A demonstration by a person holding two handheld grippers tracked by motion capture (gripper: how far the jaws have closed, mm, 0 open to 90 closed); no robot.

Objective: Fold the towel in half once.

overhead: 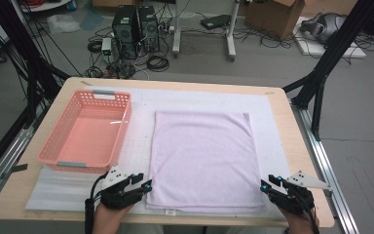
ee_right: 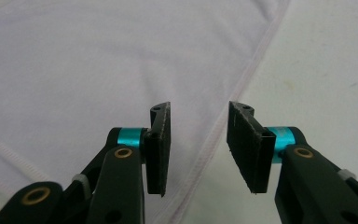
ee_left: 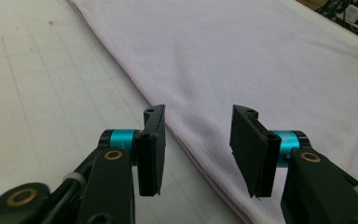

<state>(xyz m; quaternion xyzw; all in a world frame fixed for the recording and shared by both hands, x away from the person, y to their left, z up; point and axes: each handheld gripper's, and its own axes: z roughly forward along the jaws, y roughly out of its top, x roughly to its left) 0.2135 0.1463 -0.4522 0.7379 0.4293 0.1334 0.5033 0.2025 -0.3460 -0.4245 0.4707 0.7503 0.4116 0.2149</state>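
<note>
The lilac towel [overhead: 202,161] lay flat on the white mat [overhead: 141,146], in the middle of the table. The left gripper [overhead: 147,185] and right gripper [overhead: 263,185] sat at its near corners, each partly open over the hem and holding nothing (probably lined up to pinch both corners for a fold). The pink basket [overhead: 121,129] beside the towel was empty.

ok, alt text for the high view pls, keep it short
A pale lilac towel lies flat on the table, with the left gripper and right gripper at its two near corners, jaws open. An empty pink basket sits to its left.
</note>
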